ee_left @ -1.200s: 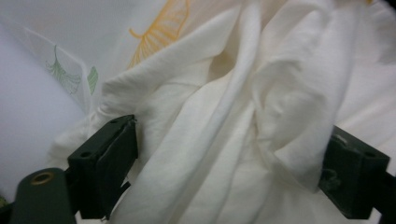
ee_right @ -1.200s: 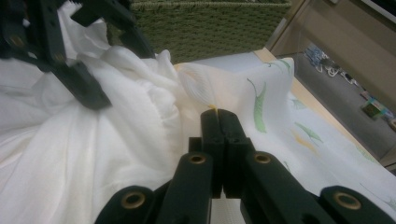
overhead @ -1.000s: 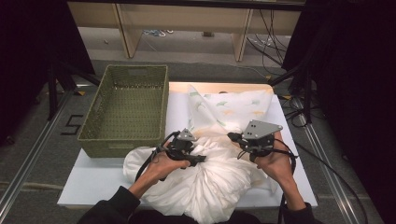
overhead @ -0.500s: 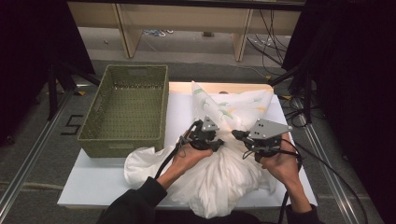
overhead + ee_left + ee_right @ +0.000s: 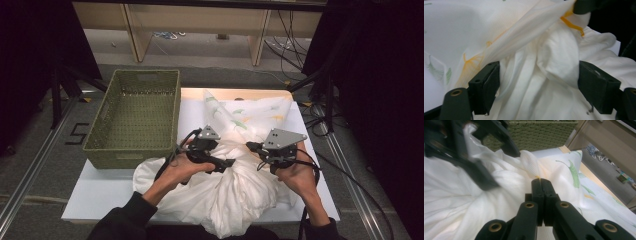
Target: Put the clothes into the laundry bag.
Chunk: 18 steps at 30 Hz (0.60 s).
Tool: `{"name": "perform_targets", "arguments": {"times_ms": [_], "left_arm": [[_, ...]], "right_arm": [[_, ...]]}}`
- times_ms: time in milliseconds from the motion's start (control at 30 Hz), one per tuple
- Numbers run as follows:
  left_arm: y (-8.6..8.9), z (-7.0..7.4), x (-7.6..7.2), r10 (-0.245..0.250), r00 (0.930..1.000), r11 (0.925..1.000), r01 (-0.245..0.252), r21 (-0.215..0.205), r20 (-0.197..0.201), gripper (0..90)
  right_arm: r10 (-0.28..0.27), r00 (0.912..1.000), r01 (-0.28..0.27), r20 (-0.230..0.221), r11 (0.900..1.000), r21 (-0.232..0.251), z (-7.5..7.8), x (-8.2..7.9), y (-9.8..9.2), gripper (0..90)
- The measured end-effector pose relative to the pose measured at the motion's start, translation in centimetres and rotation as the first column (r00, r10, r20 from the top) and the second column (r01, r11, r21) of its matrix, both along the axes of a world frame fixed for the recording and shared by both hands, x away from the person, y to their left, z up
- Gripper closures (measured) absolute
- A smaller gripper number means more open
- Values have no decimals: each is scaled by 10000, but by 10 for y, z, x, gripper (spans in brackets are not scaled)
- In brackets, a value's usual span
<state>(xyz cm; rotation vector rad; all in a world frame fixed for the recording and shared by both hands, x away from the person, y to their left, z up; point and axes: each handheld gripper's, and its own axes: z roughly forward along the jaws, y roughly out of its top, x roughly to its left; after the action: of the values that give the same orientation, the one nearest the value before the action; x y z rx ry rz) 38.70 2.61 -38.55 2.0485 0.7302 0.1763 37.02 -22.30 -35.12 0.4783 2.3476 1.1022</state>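
Two grippers at work: both are in your hands, over the heap of cloth
Table (image 5: 100, 192): your white work surface, carrying the basket and the cloth
Cloth (image 5: 235, 195): white, with green leaf prints, bunched into a big mound on the near middle of the table; its far part lies flatter towards the back edge
Basket (image 5: 135, 117): green woven, on the table's left part, just beside the cloth and not touching your grippers
Left gripper (image 5: 536, 82): your jaws have just been opening and now stand spread, with folds of cloth lying between the pads but not pressed by them; in the high view it sits at the mound's middle (image 5: 220, 162)
Right gripper (image 5: 541, 185): your jaws are pressed together and pinch a ridge of the cloth at their tips; in the high view it sits on the mound's right side (image 5: 252, 147)
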Motion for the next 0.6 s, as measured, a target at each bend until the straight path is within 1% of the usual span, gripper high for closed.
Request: {"name": "perform_targets", "arguments": {"times_ms": [33,67,100,133,167,200,233,267,300,333,367,400,433,500,533,600], "left_arm": [[6,2,-3,-68,10000,9999,68,94,71,190],[11,2,-5,-21,9999,9999,19,137,123,178],[16,2,-6,-93,9999,9997,90,221,136,174],[22,1,-7,40,9998,9998,-44,193,203,173],[26,-1,-7,151,9998,9995,-155,276,151,173],[30,-5,-6,442,9990,9988,-442,225,-25,171],[34,-9,-4,393,9992,9985,-390,382,-81,159],[35,-14,-3,524,9984,9979,-516,390,-198,154],[36,-17,-2,476,9986,9976,-464,514,-232,155],[36,-21,-2,481,9985,9975,-467,533,-262,155],[35,-25,-1,337,9988,9976,-315,609,-348,156],[34,-28,1,208,9987,9983,-181,559,-475,157],[32,-30,0,283,9979,9993,-268,264,-574,156],[28,-33,-2,82,9979,9996,-66,259,-644,156],[24,-35,-4,-318,9978,9990,336,304,-576,156],[17,-36,-9,-694,9959,9971,710,259,-573,155]], "right_arm": [[-11,10000,11,60,10000,37,0,1,0,900],[-29,10000,29,34,10000,19,0,1,0,900],[-61,10000,61,43,10000,-22,-1,1,0,900],[-81,10000,81,25,10000,-1,-1,0,0,900],[-81,10000,81,19,10000,-4,-1,0,0,900],[-77,10000,77,29,10000,0,-1,1,0,900],[-49,10000,49,73,10000,-4,-1,1,0,900],[-50,10000,50,69,10000,-10,-1,1,0,900],[-65,10000,65,53,10000,-13,-1,0,0,900],[-80,10000,80,41,10000,0,-1,0,0,900],[-31,9999,31,110,10000,2,-1,1,0,900],[-54,10000,54,73,10000,10,0,1,0,900],[-58,10000,58,45,10000,1,-1,1,0,900],[-96,10000,96,12,10000,14,-1,0,-1,900],[-98,9999,98,23,10000,18,-1,1,-1,900],[-89,10000,89,12,10000,28,-1,1,-1,900]]}}
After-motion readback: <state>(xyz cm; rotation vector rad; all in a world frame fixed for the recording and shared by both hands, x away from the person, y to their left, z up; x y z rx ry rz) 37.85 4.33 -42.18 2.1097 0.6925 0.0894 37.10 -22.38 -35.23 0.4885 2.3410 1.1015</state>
